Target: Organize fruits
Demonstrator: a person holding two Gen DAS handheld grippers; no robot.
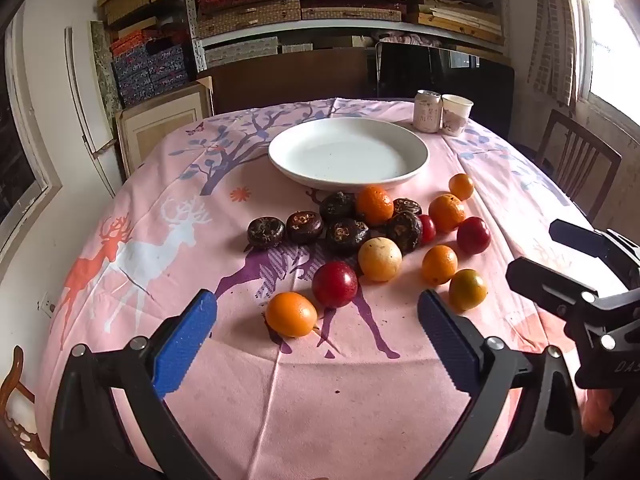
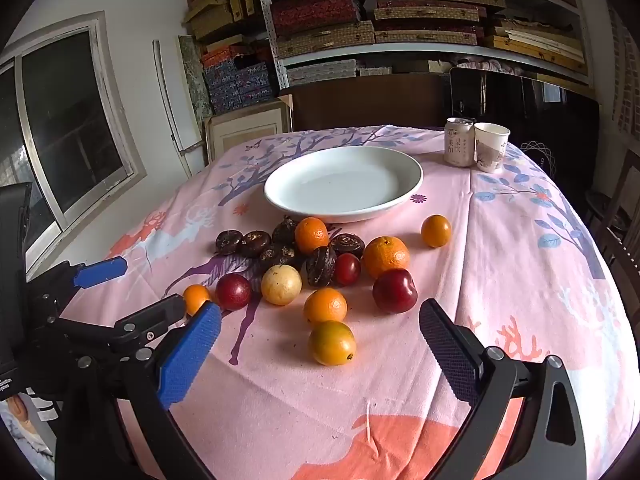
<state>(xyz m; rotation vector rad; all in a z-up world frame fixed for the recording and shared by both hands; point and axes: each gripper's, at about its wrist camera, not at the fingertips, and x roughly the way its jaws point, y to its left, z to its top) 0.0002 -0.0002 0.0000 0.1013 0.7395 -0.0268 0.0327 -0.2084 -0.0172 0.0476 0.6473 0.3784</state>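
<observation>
A pile of fruit lies on the pink tablecloth in front of an empty white plate [image 1: 348, 152] [image 2: 344, 182]: several oranges, red plums, dark brown water chestnuts [image 1: 305, 226] and one pale yellow fruit [image 1: 379, 259] [image 2: 281, 284]. My left gripper [image 1: 318, 334] is open and empty, with an orange [image 1: 291, 314] and a red plum [image 1: 334, 284] just beyond its fingers. My right gripper [image 2: 320, 344] is open and empty, with a yellow-green orange [image 2: 332, 343] between its fingertips. The right gripper also shows in the left wrist view [image 1: 560, 264], and the left gripper in the right wrist view [image 2: 132, 292].
A drink can [image 1: 427, 111] [image 2: 459, 142] and a paper cup [image 1: 456, 114] [image 2: 491, 146] stand at the table's far right. Wooden chairs [image 1: 576, 164] stand beside the table. Shelves of boxes [image 1: 300, 4] fill the back wall.
</observation>
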